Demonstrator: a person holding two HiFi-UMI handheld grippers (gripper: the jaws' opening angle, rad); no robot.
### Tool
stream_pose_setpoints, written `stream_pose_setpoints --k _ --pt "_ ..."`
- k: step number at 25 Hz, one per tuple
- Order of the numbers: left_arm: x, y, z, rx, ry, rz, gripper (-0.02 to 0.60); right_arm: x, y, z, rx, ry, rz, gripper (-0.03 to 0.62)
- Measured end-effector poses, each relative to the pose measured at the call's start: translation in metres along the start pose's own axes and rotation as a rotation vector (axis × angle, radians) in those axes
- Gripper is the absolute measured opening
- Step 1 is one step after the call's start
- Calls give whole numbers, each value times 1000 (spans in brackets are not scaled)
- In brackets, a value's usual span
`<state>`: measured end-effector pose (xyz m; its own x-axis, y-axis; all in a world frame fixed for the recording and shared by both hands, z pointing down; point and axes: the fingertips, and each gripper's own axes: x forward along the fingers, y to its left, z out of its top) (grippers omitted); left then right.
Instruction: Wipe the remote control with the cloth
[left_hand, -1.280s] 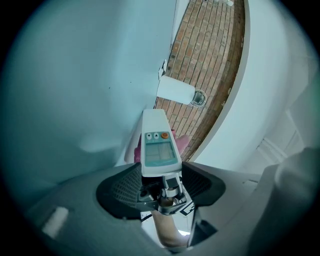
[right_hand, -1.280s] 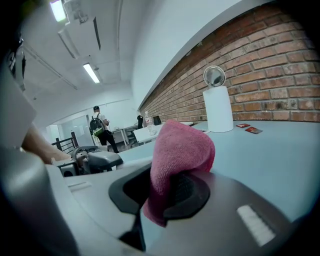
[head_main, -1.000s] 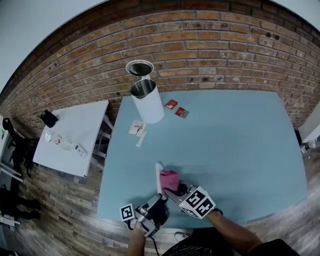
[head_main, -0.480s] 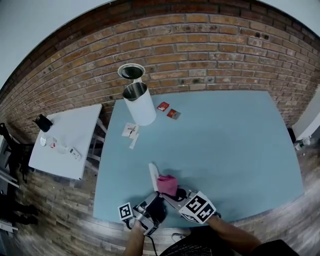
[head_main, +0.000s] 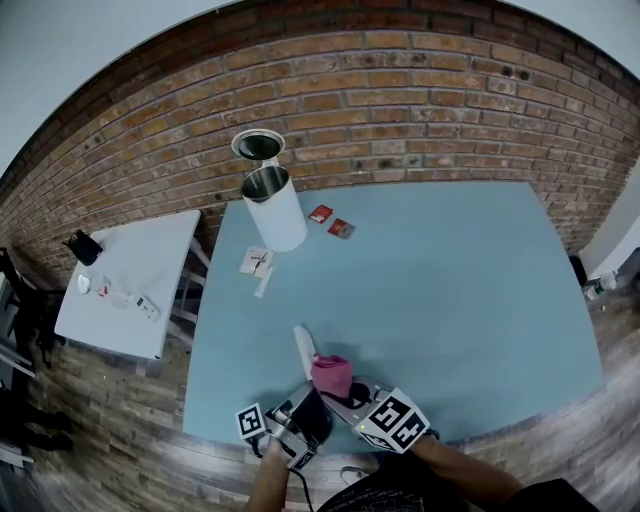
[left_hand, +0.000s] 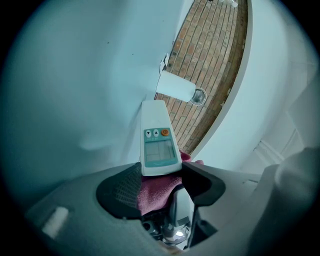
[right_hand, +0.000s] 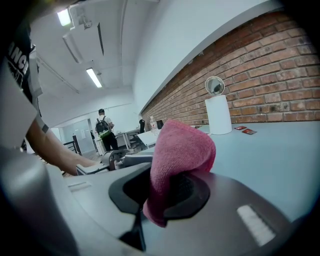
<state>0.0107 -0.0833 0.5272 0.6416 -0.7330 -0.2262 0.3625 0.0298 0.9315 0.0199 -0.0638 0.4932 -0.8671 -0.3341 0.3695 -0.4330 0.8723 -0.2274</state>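
"Anything changed?"

"The right gripper (right_hand: 162, 192), its fingers clamped on the pink cloth (right_hand: 180, 150), has slid closer to the left gripper (left_hand: 160, 182), whose fingers hold the remote control (left_hand: 157, 140) over the bench (head_main: 450, 300)."

"Nearby?"

"A white canister (head_main: 273, 210) and red packets (head_main: 320, 213), well apart."

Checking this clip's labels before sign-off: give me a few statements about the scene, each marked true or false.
1. The left claw is shut on the remote control. True.
2. The right claw is empty. False: it is shut on the pink cloth.
3. The remote control has an orange button near its screen. True.
4. The white cylinder lies on the floor. False: it stands upright on the blue table, at the end near the brick wall.
5. Two red packets lie on the blue table beside the white cylinder. True.
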Motion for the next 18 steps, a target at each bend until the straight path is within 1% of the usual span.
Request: stream_pose_setpoints --k 2,5,9,12,14,18 --pt "-1 1 -1 20 -6 24 244 -2 0 -2 18 -1 -5 67" --pt "-4 6 -2 111 5 121 244 -6 -3 -4 34 1 -19 67" --pt "-12 13 3 300 45 291 244 -12 -12 -6 71 -14 -57 67" --pt "-21 16 14 472 53 419 244 -17 -20 -10 91 -12 -86 67" --pt "-26 14 22 582 54 485 244 -19 -24 -12 104 -9 -97 67" --pt "-33 11 30 724 53 599 244 -23 -30 -13 118 -6 -112 67"
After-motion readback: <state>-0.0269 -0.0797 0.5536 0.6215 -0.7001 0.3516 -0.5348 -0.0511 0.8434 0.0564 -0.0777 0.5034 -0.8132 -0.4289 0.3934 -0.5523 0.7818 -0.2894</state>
